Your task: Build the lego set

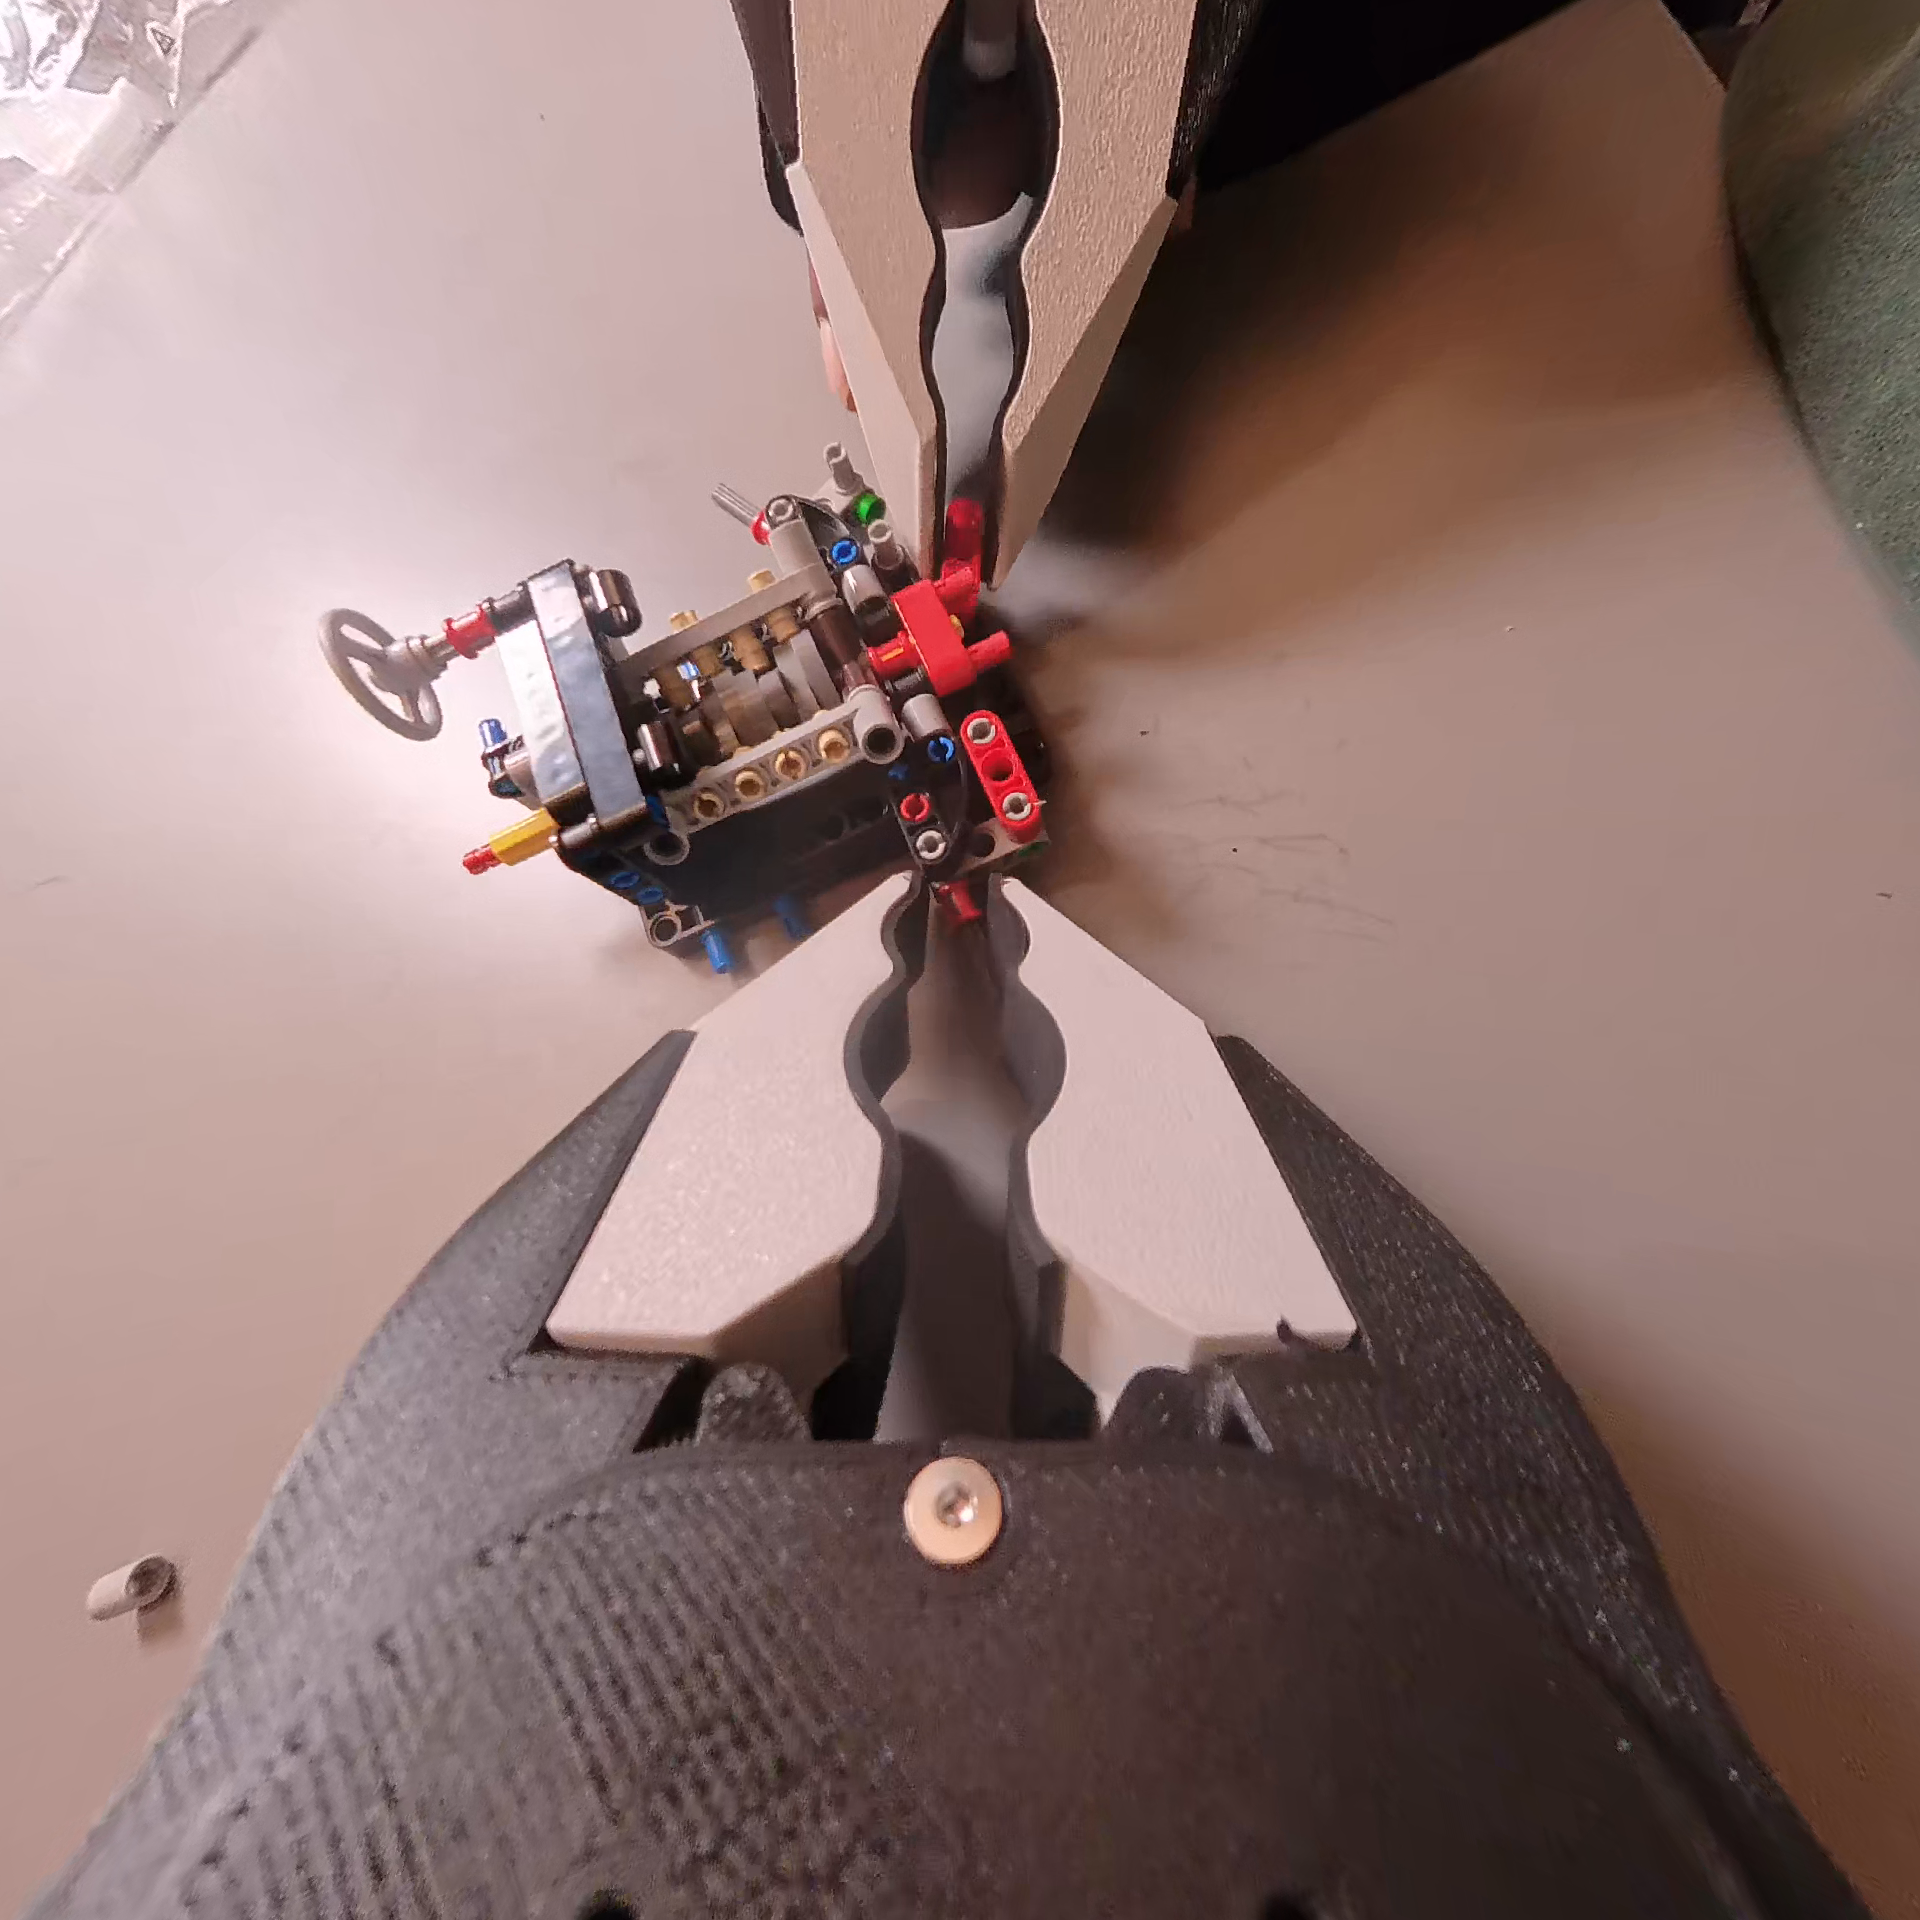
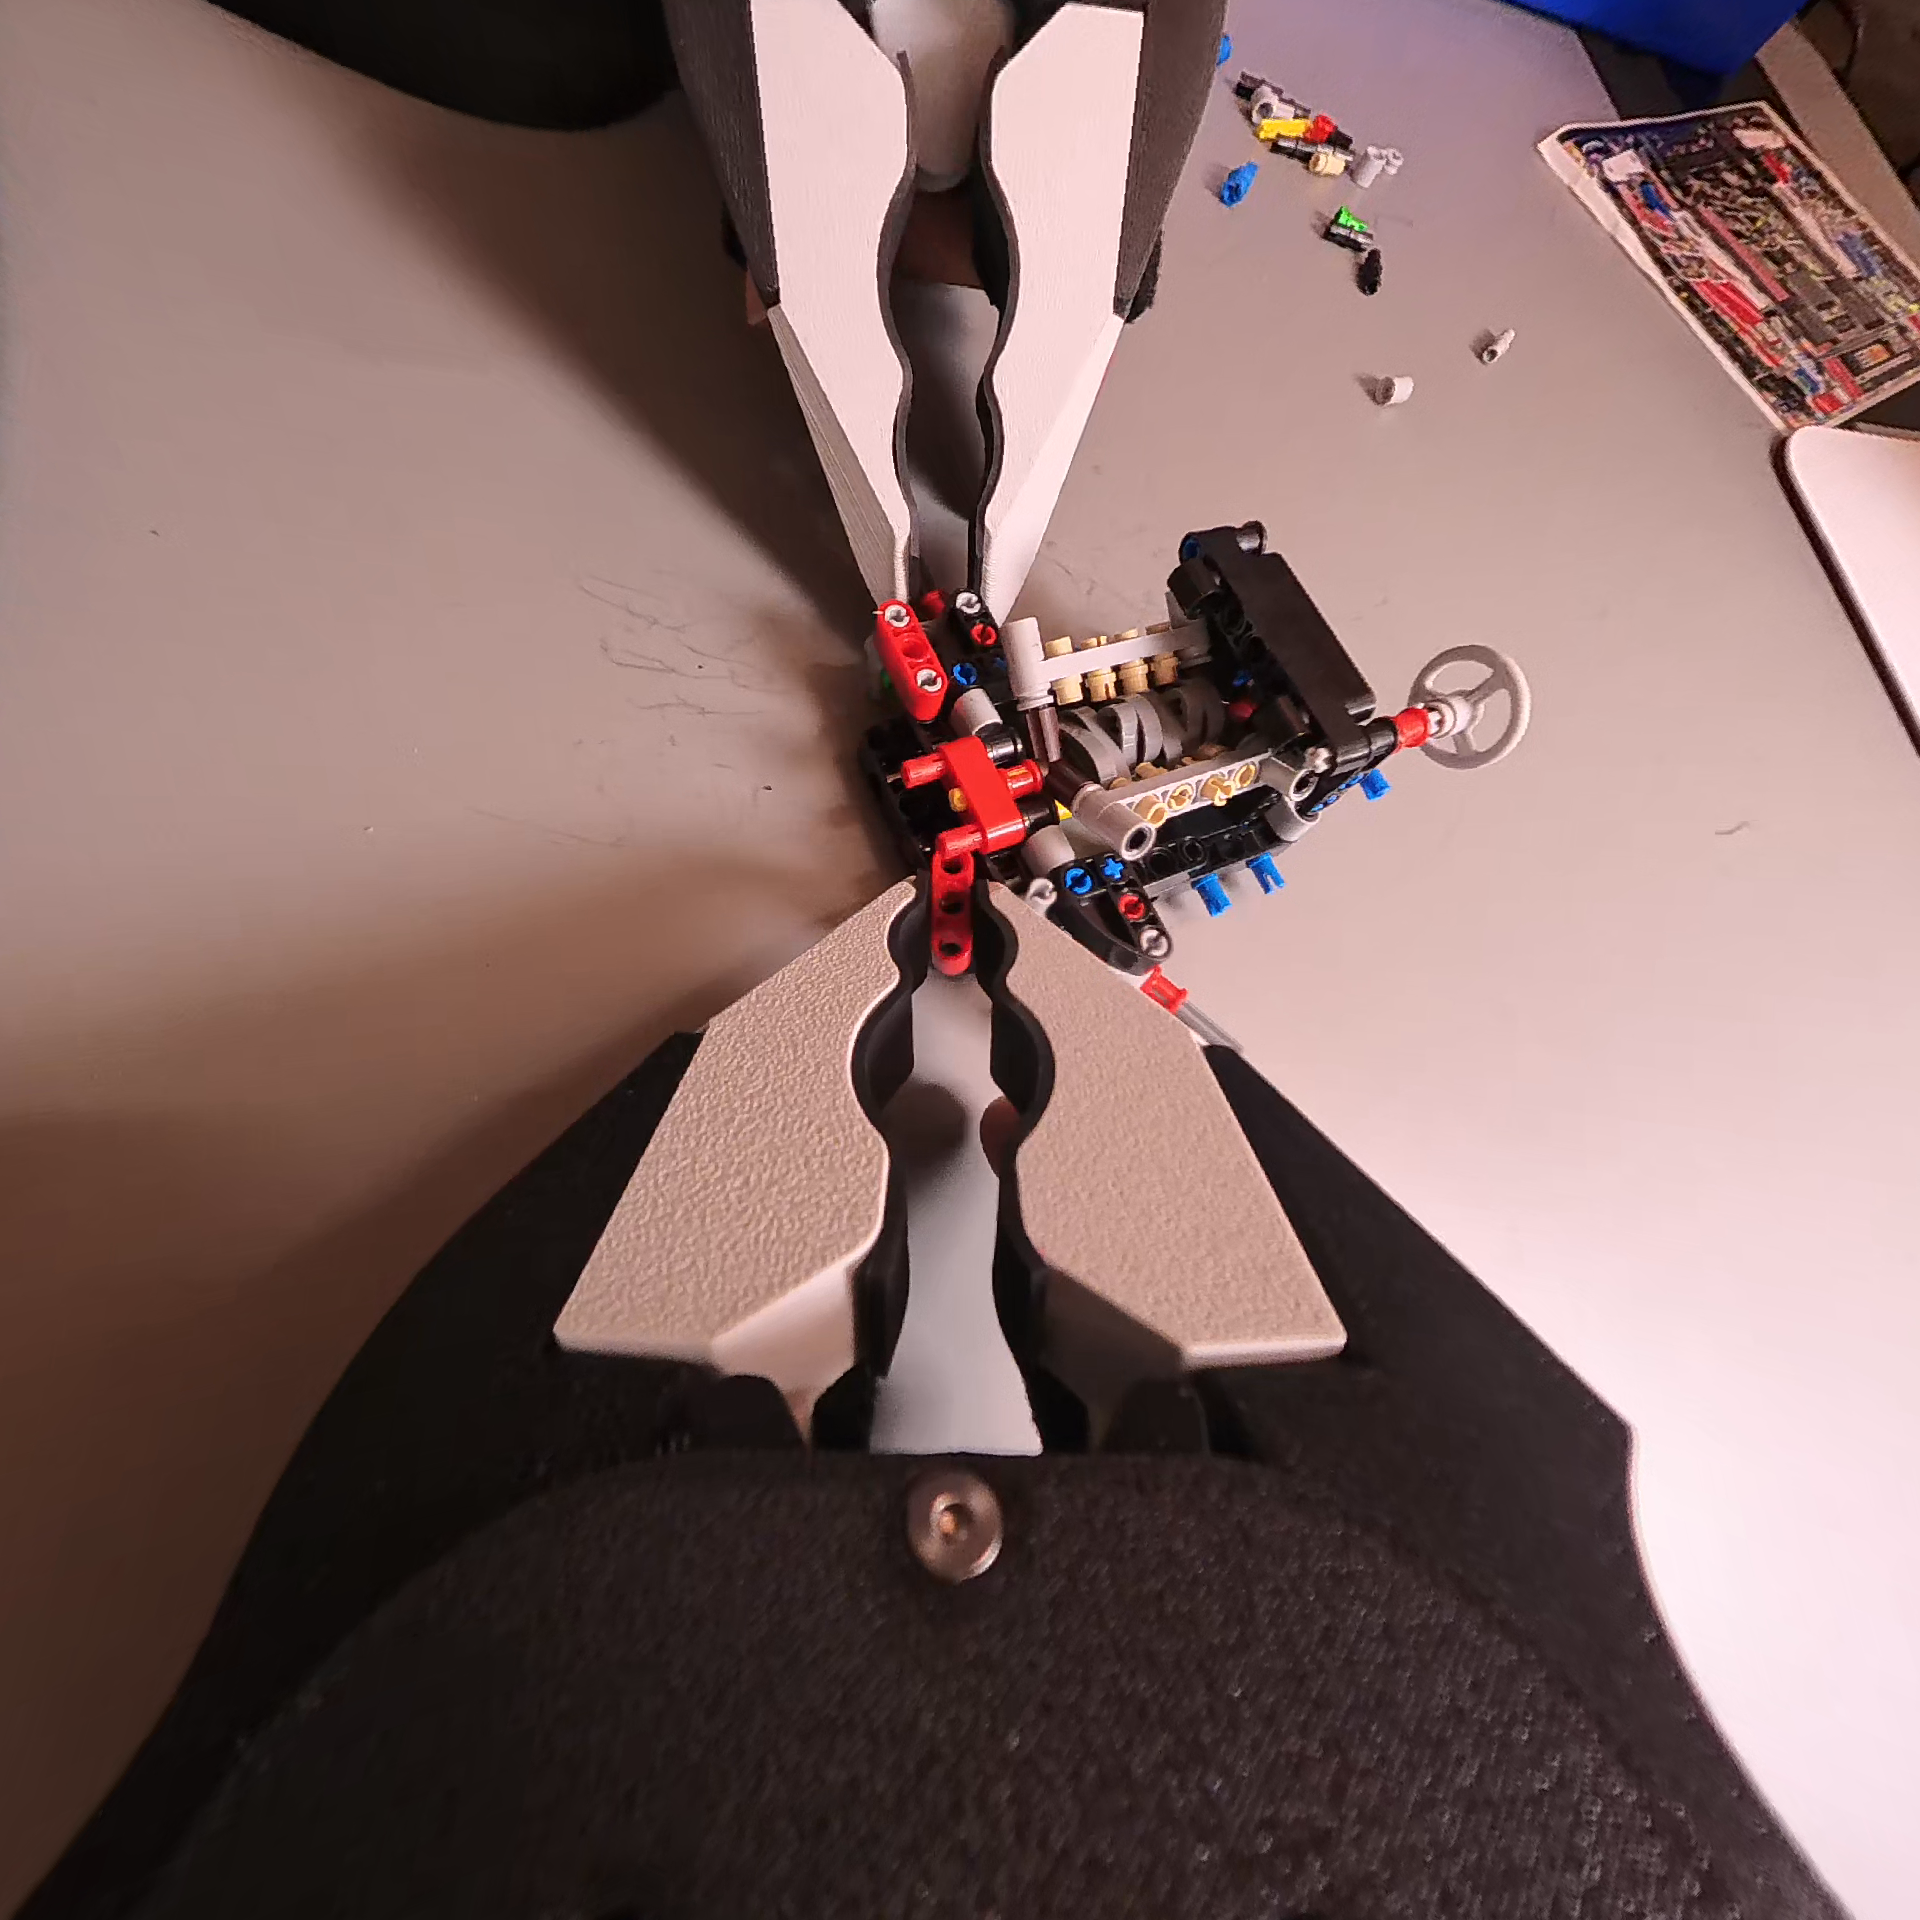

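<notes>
A Technic model lies on the table: black frame, grey beams, tan gears, red parts and a grey steering wheel. My left gripper is shut on a red pin at the model's near end. My right gripper comes in from the far side, against the model's opposite end. In the right wrist view the right gripper is shut on a short red beam that joins the model at its red connector. The left gripper faces it across the model.
Several loose small pieces and two grey connectors lie at the back right. An instruction booklet and a white flat object are at the right edge. A grey connector lies at the lower left; clear plastic bags are at the upper left. About 6 cm separates my left fingertips from my right. Both grippers' tips are roughly 35 cm from the white flat object.
</notes>
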A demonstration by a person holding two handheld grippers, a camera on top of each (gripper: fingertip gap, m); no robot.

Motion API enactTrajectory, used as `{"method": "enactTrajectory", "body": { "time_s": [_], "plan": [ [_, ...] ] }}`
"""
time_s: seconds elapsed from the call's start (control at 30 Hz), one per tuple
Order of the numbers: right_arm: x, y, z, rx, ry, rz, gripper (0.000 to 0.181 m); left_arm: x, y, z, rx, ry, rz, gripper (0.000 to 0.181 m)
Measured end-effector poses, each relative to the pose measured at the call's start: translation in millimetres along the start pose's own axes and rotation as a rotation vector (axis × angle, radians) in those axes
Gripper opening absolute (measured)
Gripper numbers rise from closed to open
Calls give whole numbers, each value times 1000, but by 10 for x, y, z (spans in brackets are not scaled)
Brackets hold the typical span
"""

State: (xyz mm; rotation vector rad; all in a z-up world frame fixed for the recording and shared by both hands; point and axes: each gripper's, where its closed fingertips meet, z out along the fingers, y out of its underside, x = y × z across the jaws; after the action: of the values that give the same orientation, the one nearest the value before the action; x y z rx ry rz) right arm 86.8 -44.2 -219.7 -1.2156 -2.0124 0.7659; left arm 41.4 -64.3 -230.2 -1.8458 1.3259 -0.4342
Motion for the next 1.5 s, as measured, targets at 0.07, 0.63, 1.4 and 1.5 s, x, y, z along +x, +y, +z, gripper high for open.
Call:
{"method": "enactTrajectory", "body": {
  "time_s": [0.07, 0.63, 1.4, 1.5],
  "plan": [
    [5, -1, -33, 5, -6, 6, 6, -11, 7, -2, -2, -4, 1, 9],
    [310, 327, -232, -57, 54, 75, 6, -75, 27, -12, -8, -31, -10, 12],
    [41, 264, -291, -64, -40, 60, 6, -24, 31, -52, 1, -12, -36, 25],
    [16, 268, -248, -81, -38, 41, 6, -14, -18, -59, 27, 6, -62, 40]
  ]
}}
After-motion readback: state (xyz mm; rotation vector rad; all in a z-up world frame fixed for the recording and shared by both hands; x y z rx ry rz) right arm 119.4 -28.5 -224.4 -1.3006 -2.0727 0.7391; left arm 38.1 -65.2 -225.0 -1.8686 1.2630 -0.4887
